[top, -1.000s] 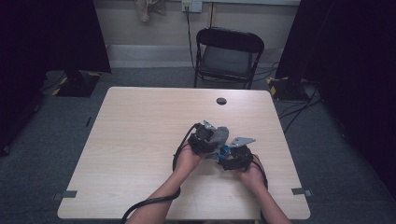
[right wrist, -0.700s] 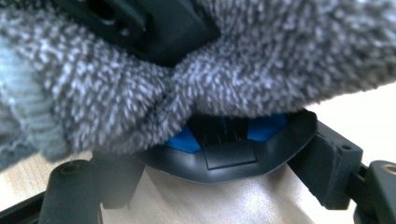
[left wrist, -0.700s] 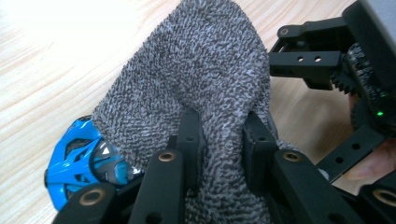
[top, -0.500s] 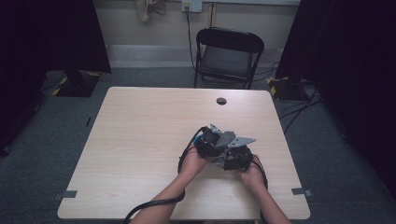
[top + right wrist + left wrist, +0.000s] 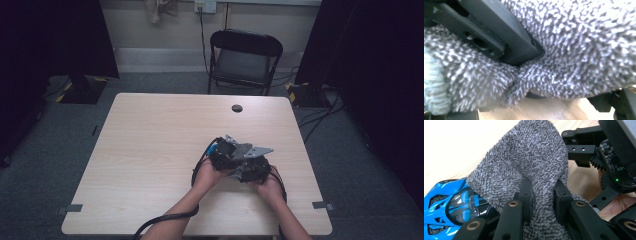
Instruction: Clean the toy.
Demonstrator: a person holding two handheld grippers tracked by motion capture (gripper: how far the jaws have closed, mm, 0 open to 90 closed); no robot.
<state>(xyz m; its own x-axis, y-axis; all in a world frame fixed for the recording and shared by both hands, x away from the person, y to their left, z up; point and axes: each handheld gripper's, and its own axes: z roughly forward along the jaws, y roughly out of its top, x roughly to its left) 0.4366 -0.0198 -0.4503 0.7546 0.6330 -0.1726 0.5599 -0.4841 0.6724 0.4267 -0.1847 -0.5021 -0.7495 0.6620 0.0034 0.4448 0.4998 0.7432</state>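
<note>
Pale wooden table (image 5: 150,150) below. Left gripper (image 5: 542,185) pinched narrow on a fold of fuzzy grey sock (image 5: 524,157). Right gripper (image 5: 248,167) hard against the sock, jaws wide, grip impossible to tell. Blue toy car (image 5: 446,202) tucked partly beneath the sock. Within 1 second, left gripper drawn nearer the right: probably bunching the sock for a 2-handed hold.

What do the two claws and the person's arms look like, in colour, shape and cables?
Both the left claw and the right claw are black, each topped by a grey three-cornered plate. The left claw's jaws are flat black bars with brass-ringed holes. A black cable trails beside the left forearm. Both forearms are bare, no sleeves.
</note>
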